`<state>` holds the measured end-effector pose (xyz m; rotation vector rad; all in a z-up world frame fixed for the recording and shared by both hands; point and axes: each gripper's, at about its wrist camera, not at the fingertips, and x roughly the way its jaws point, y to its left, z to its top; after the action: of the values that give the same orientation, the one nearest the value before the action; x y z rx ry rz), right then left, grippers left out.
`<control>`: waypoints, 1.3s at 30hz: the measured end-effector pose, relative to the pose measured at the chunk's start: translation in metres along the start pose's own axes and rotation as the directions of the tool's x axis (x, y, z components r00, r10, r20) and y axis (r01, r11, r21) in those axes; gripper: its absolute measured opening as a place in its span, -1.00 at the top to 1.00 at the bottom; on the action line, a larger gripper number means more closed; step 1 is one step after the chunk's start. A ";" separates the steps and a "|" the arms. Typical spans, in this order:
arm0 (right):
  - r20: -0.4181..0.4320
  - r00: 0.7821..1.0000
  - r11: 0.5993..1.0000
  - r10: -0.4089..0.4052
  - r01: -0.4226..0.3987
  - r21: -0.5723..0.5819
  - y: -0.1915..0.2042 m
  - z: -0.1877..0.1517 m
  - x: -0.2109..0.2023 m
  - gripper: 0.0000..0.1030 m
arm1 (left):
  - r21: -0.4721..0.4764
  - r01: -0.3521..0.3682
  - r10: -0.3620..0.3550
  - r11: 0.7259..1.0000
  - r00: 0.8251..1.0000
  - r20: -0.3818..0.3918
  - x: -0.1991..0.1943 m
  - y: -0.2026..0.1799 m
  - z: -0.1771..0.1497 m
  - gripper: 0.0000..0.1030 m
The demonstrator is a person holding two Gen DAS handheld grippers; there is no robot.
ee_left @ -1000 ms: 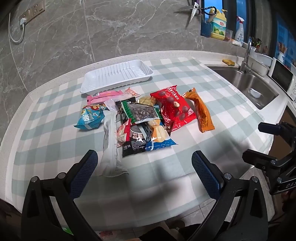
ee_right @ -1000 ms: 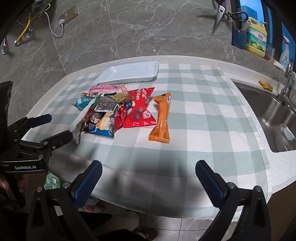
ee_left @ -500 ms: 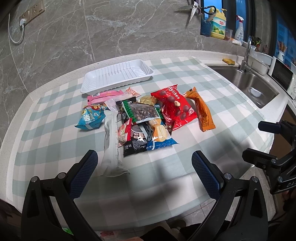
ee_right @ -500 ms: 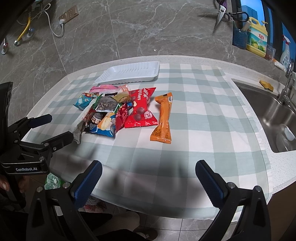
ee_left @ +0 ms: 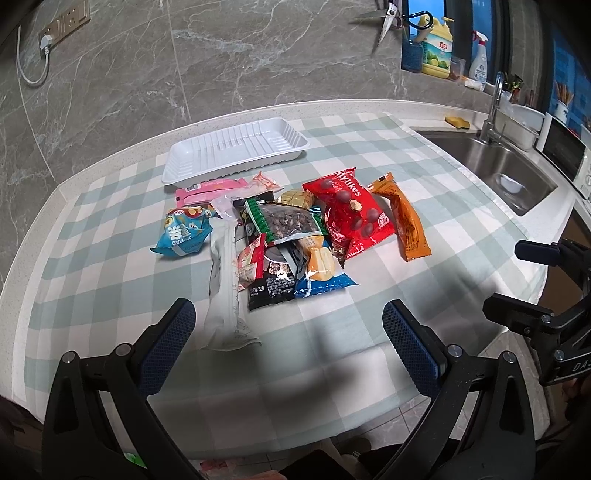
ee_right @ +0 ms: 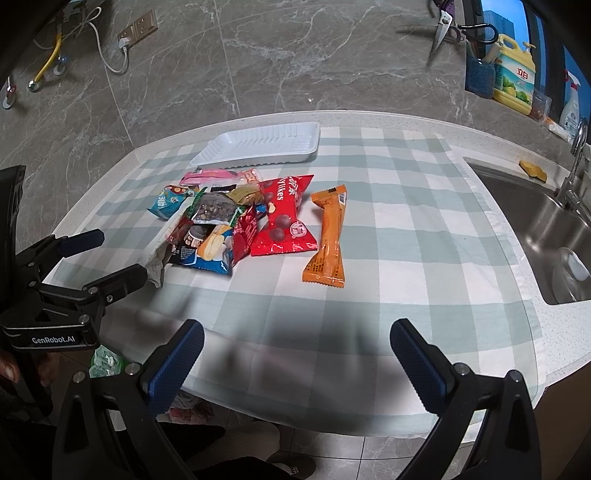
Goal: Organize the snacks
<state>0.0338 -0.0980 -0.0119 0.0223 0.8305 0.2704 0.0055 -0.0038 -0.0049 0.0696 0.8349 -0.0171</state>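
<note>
A pile of snack packets lies on the checked cloth: a red chocolate bag [ee_left: 351,216] [ee_right: 284,218], an orange bar [ee_left: 404,221] [ee_right: 328,236], a blue packet [ee_left: 183,236] [ee_right: 166,201], a green-edged nut bag [ee_left: 284,221], a pink packet [ee_left: 210,188] and a long white packet [ee_left: 223,280]. An empty white tray [ee_left: 236,147] [ee_right: 258,147] stands behind the pile. My left gripper [ee_left: 288,328] is open and empty at the near edge, in front of the pile. My right gripper [ee_right: 295,350] is open and empty, near the front edge, right of the pile.
A steel sink [ee_left: 506,173] [ee_right: 554,236] with a tap is set into the counter at the right. Detergent bottles [ee_left: 437,50] stand on the ledge behind it. A marble wall with sockets [ee_right: 138,27] backs the counter. The counter edge is close below both grippers.
Both grippers have edged slightly forward toward the pile; the snacks sit a little lower and nearer in both views. Nothing on the counter has moved.
</note>
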 end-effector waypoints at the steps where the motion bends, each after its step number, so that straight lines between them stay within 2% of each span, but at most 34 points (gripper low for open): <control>1: 0.000 1.000 1.000 0.000 0.000 0.000 0.000 0.000 0.000 -1.00 | -0.001 0.001 -0.001 1.000 1.000 0.000 0.001 0.000 0.000 -1.00; 29: -0.005 1.000 1.000 0.007 -0.007 0.004 0.002 0.006 0.010 -1.00 | -0.014 -0.002 0.002 1.000 1.000 -0.022 0.008 0.012 -0.006 -1.00; 31: -0.007 1.000 1.000 0.006 -0.006 0.004 -0.007 0.007 0.007 -1.00 | -0.015 -0.003 0.003 1.000 1.000 -0.024 0.008 0.012 -0.005 -1.00; 39: -0.014 1.000 1.000 0.006 -0.006 0.009 0.009 0.010 0.021 -1.00 | -0.016 0.001 -0.001 1.000 0.999 -0.046 0.013 0.017 -0.003 -1.00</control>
<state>0.0526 -0.0838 -0.0191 0.0310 0.8460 0.2731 0.0128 0.0132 -0.0157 0.0545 0.8810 -0.0097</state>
